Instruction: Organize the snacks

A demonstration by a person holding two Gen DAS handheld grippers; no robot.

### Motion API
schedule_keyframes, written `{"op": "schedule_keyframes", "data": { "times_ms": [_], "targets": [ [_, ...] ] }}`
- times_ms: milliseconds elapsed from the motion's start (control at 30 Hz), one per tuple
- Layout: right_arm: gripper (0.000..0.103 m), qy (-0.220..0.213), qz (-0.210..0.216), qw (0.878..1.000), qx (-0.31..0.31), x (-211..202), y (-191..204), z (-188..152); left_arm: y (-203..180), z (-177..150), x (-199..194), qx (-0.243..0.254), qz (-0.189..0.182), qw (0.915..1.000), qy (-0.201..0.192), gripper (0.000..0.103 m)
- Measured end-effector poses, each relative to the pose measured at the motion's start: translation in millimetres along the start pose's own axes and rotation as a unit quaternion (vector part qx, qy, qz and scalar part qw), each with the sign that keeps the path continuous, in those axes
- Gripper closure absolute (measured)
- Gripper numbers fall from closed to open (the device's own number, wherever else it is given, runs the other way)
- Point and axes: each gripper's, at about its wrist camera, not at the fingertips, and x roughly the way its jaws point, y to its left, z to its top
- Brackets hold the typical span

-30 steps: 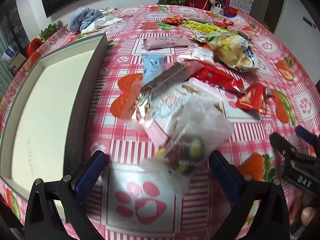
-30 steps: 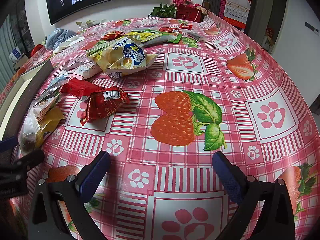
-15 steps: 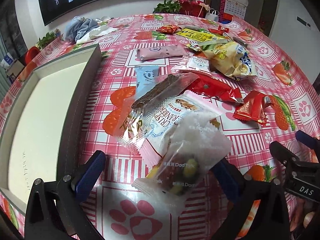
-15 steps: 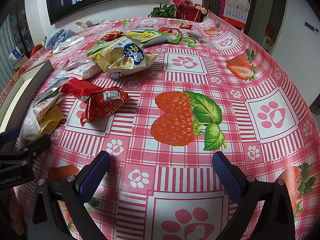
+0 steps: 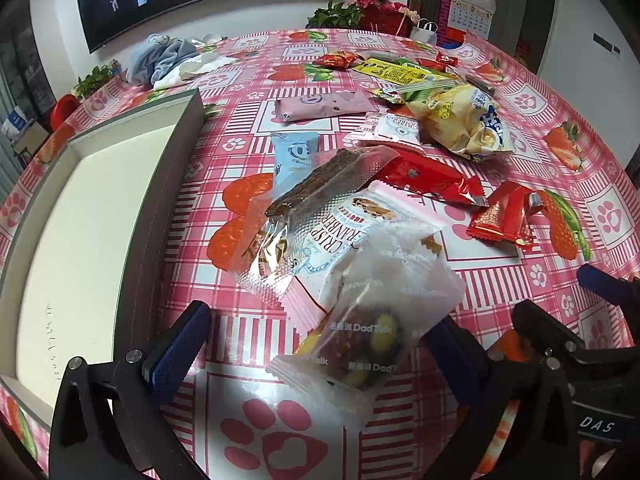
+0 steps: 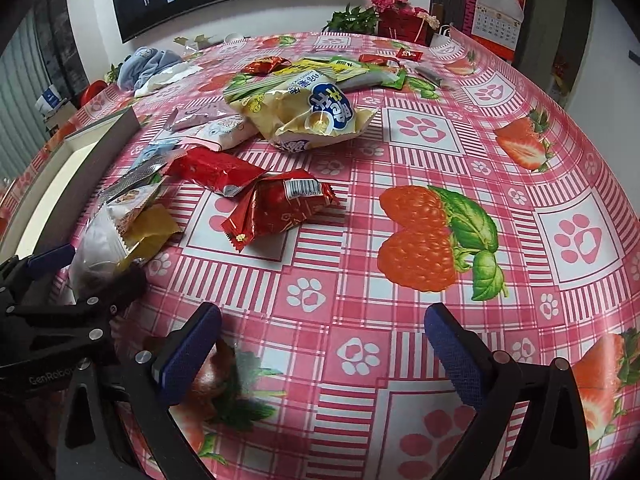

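Snack packets lie scattered on the pink strawberry tablecloth. My left gripper (image 5: 316, 344) is open, its fingers on either side of a clear nut-mix packet (image 5: 372, 332) that lies on a white cranberry crisp packet (image 5: 352, 232). A clear packet with a brown bar (image 5: 320, 188) lies across it. My right gripper (image 6: 320, 344) is open and empty over bare cloth; a red packet (image 6: 280, 208) lies ahead of it. The grey box (image 5: 80, 232) with a white inside stands at the left.
A yellow chip bag (image 6: 308, 116), red wrappers (image 5: 424, 176), a pink packet (image 5: 320, 104) and a light blue packet (image 5: 294, 156) lie further back. Blue cloth (image 5: 160, 60) lies at the far left. Flowers and a plant (image 5: 360, 12) stand at the far edge.
My left gripper has drawn back a little and now brackets the nut-mix packet, which lies flat. The right gripper has stayed still.
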Motion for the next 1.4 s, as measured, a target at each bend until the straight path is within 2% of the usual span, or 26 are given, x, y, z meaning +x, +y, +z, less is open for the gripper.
{"op": "schedule_keyframes", "data": {
  "times_ms": [1400],
  "targets": [
    [0.001,-0.008,0.001,1.0,0.002,-1.6,0.4,-3.8,0.5,-0.8,0.3,0.0,-0.001,1.0,-0.001,0.0]
  ]
}}
